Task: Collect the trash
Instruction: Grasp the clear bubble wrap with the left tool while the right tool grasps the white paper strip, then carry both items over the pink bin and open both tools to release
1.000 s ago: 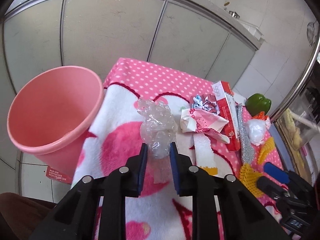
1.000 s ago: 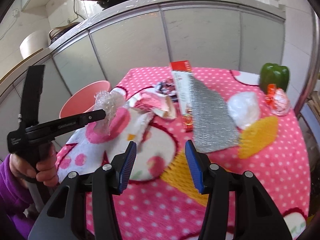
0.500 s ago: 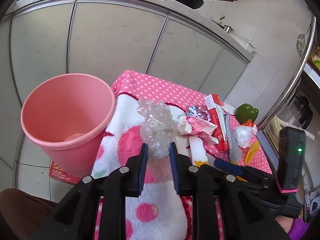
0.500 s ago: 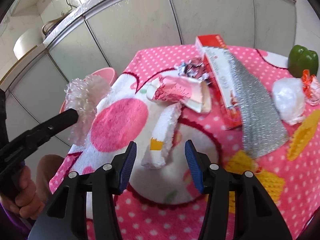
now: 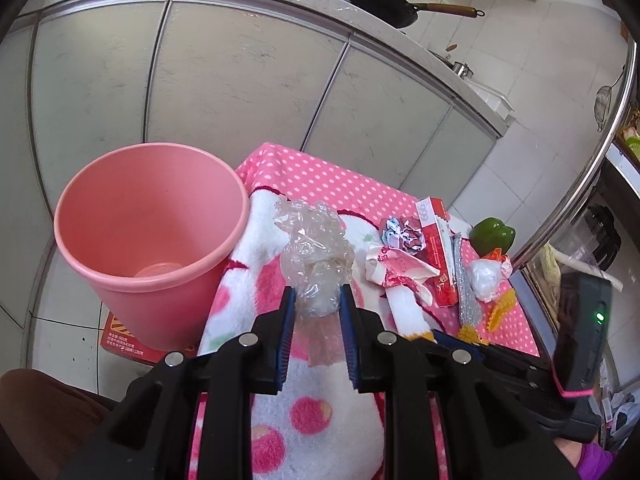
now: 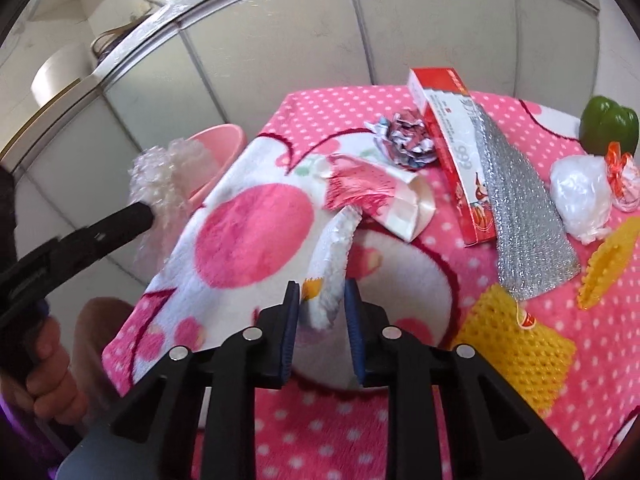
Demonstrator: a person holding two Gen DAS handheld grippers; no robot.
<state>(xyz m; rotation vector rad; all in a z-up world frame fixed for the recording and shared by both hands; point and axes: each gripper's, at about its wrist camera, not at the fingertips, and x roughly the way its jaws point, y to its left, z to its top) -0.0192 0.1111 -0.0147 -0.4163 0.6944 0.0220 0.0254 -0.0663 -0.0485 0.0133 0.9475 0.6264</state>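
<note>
Pink bin waits left of the held plastic

Crumpled clear plastic wrap [image 5: 316,248] is clamped in the left gripper [image 5: 317,312], the pink bin [image 5: 148,240] just to its left. Right gripper [image 6: 322,304] jaws have just been closing on the white wrapper strip [image 6: 332,256], lengthwise between them on the table [image 6: 500,400].

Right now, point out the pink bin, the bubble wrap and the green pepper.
pink bin [image 5: 100,268], left wrist view, on its front rim.
bubble wrap [image 5: 316,252], left wrist view, middle of the crumpled wad.
green pepper [image 6: 608,126], right wrist view, on its upper body.
</note>
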